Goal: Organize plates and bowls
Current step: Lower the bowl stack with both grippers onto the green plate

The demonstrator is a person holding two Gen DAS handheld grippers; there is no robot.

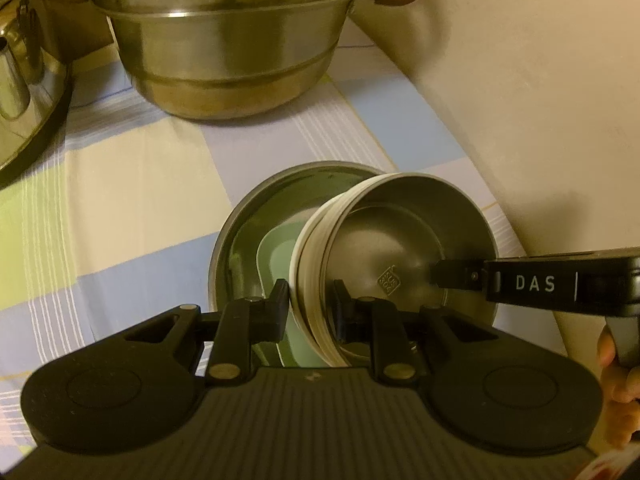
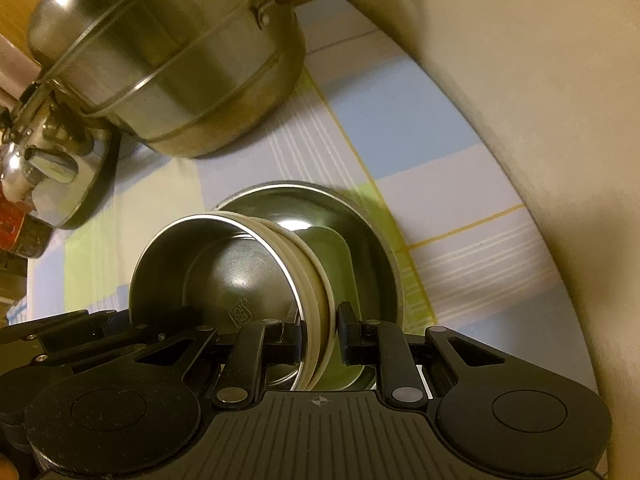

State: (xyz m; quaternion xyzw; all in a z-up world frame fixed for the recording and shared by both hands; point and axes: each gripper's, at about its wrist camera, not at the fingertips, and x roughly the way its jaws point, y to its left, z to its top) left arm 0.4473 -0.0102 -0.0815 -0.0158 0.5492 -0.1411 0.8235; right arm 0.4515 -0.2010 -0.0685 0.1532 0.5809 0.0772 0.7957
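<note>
Nearest, the left gripper (image 1: 310, 300) pinches the wall of a small steel bowl (image 1: 400, 248), one black finger (image 1: 280, 304) outside against its cream ribbed band, the other inside on the brushed metal. From the opposite side the right gripper (image 2: 320, 328) grips the same bowl (image 2: 224, 272) by its rim, its jaws likewise narrowed on the wall with one finger (image 2: 348, 332) outside. Both sets of jaws are nearly closed, with only the wall's thickness between them. The bowl is round, tilted, with a stamped mark on its smooth bottom, and it leans inside a wider, shallow steel dish (image 1: 240, 232). Under it in that dish lies a pale green tray (image 1: 276, 256) with rounded corners. The dish sits on a checked cloth (image 1: 120, 184) of blue, cream and green squares. Farther back stands a large, round stacked steel pot (image 1: 228, 48) with brown handles, and at left a shiny kettle (image 2: 52, 168).
</note>
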